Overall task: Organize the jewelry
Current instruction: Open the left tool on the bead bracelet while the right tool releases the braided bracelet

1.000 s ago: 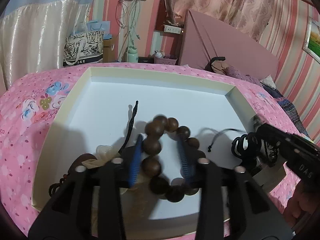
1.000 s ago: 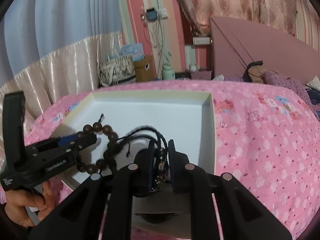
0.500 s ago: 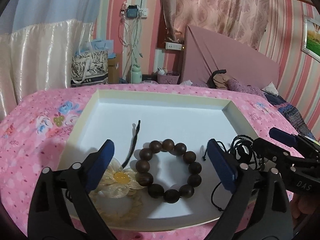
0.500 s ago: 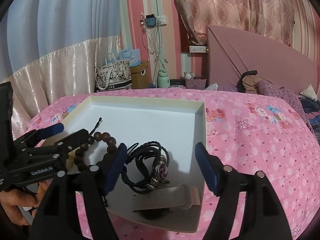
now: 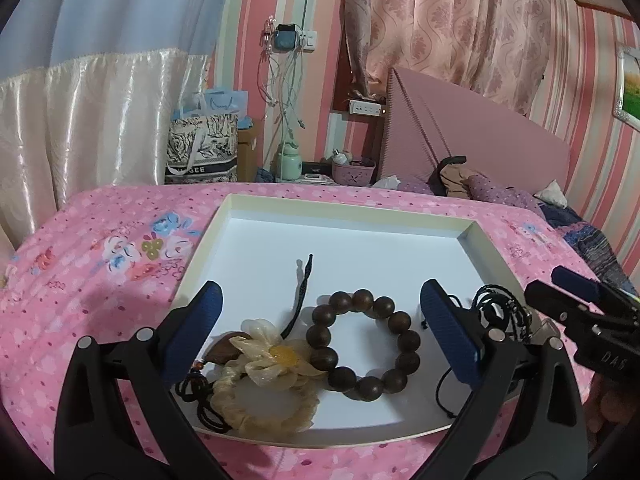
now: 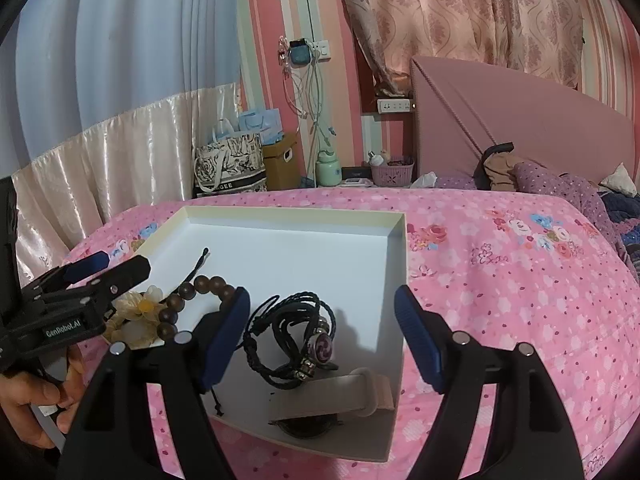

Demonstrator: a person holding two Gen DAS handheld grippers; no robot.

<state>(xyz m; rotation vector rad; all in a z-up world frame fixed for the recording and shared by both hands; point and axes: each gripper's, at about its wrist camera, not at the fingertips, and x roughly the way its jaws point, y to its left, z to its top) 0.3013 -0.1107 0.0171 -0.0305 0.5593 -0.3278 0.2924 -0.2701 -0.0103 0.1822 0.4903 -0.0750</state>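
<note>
Two claws opening, empty | wooden bead bracelet (image 5: 363, 346): dark brown round beads, in white tray (image 5: 344, 212)

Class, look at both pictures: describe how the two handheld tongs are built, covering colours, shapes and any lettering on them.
Both the left tongs and the right tongs have black, angular plastic arms with silver round bolts and ribbed dark-blue pads. White lettering marks the side of each body. No cables or sleeves show.

A home bedroom: a pink floral bedspread (image 6: 500, 280), padded headboard (image 6: 520, 128) and curtains (image 6: 460, 12).
</note>
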